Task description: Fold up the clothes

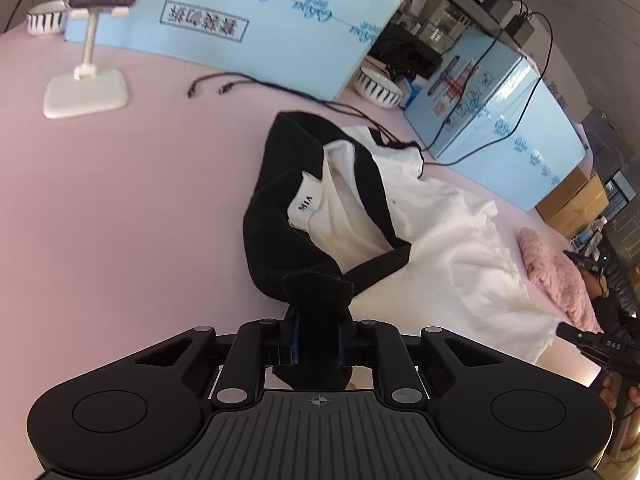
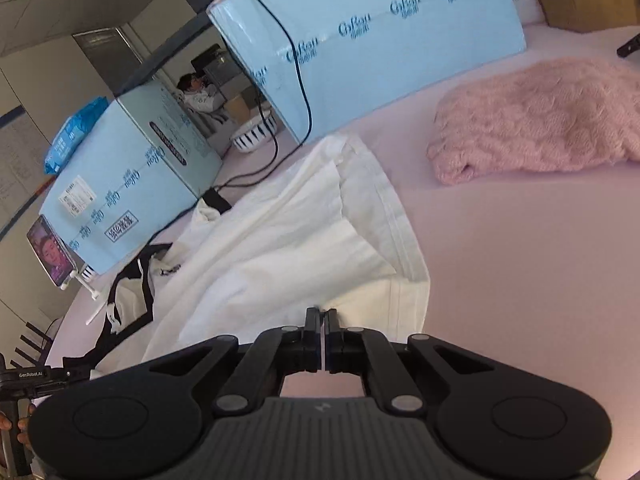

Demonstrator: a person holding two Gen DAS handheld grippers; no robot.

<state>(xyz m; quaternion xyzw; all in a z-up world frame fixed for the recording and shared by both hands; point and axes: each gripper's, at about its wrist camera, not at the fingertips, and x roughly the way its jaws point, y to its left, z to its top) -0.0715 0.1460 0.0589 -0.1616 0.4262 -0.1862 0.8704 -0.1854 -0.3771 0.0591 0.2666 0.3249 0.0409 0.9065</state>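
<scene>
**Both claws closed on the white garment**

Across the pink table top (image 1: 120, 208) lies a white garment (image 1: 460, 248) with a black collar (image 1: 276, 216), crumpled and spread toward 3 o'clock in the left wrist view. Behind it, from 11 to 2 o'clock, stand light blue boxes (image 1: 288, 28). A pink fluffy sweater (image 2: 540, 120) lies apart from the white garment, at 1 o'clock in the right wrist view. A phone on a white stand (image 1: 86, 92) is at 10 o'clock in the left view, and a striped bowl (image 1: 378, 86) sits between the boxes.

The left gripper (image 1: 318, 340) is closed on a bunched part of the black collar; the dark cloth fills the gap between its fingers and comes out directly at 12 o'clock from it. A white label (image 1: 306, 202) shows inside the collar.

The right gripper (image 2: 322, 332) has its fingers pressed almost together, and the hem (image 2: 404, 280) of the white garment begins just at the fingertips; the thin edge of cloth seems pinched there. The cloth spreads from it toward 11 o'clock.
</scene>
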